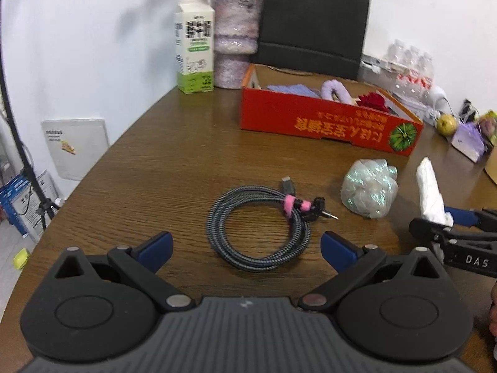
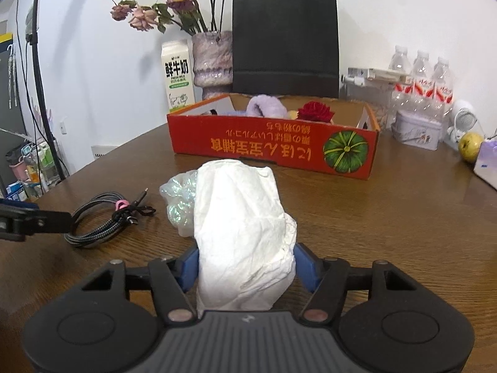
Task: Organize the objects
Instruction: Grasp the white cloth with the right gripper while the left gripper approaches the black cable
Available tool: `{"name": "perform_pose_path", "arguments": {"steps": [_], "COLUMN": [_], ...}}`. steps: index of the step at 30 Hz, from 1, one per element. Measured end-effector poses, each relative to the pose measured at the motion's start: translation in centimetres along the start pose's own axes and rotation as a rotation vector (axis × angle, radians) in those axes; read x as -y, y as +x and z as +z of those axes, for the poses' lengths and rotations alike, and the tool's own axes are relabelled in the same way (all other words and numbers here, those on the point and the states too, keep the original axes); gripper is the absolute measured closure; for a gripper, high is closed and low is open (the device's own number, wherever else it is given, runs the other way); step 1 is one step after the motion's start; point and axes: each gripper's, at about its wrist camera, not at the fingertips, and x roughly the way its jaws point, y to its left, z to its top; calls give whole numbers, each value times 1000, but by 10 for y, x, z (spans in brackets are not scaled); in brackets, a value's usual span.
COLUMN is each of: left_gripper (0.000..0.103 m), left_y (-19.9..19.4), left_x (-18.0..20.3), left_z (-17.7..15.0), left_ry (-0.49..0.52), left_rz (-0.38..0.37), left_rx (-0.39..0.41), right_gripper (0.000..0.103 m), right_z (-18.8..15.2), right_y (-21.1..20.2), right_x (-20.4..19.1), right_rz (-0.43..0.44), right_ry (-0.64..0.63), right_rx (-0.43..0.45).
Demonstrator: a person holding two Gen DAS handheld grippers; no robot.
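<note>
My left gripper [image 1: 247,250] is open, its blue pads either side of a coiled grey braided cable [image 1: 259,228] with a pink tie, lying on the wooden table [image 1: 149,168]. My right gripper [image 2: 247,267] is shut on a crumpled white tissue wad [image 2: 245,233], held just above the table; it also shows in the left wrist view [image 1: 430,192]. An iridescent crumpled plastic ball [image 1: 369,188] lies between cable and tissue, partly hidden behind the tissue in the right wrist view [image 2: 180,202]. The cable shows at the left there [image 2: 102,219]. A red cardboard box [image 2: 273,146] holding a purple fluffy item and a red flower stands behind.
A milk carton [image 2: 177,74], a vase with dried roses [image 2: 212,62] and a black paper bag [image 2: 285,43] stand at the back wall. Water bottles [image 2: 422,77], a tin [image 2: 417,130] and a green apple [image 2: 470,147] are at the right. The table edge curves at the left.
</note>
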Motion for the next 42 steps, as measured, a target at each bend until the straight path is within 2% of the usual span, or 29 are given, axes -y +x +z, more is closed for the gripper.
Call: {"name": "perform_pose_path", "arguments": {"steps": [8,16,18,42], "left_gripper": [0,0,0,0], "left_y": [29,52,55,55], "left_x": [11,11,10,9], "left_z": [6,12,12,4], "left_ry": [78,75,81,53], "left_rz": [-22,-19,4,38], "left_rx": [-72,-112,-98,-18], "right_gripper": [40,40,40,37], "right_z": [-6,-7,-7,-8], "right_y": [-13,-14,-14,-15], "right_x": [2,6,4,3], "right_rz": [-50,-64,-65,-83], "right_ry": [15,33,32,25], "right_rx": [22,23,22,25]}}
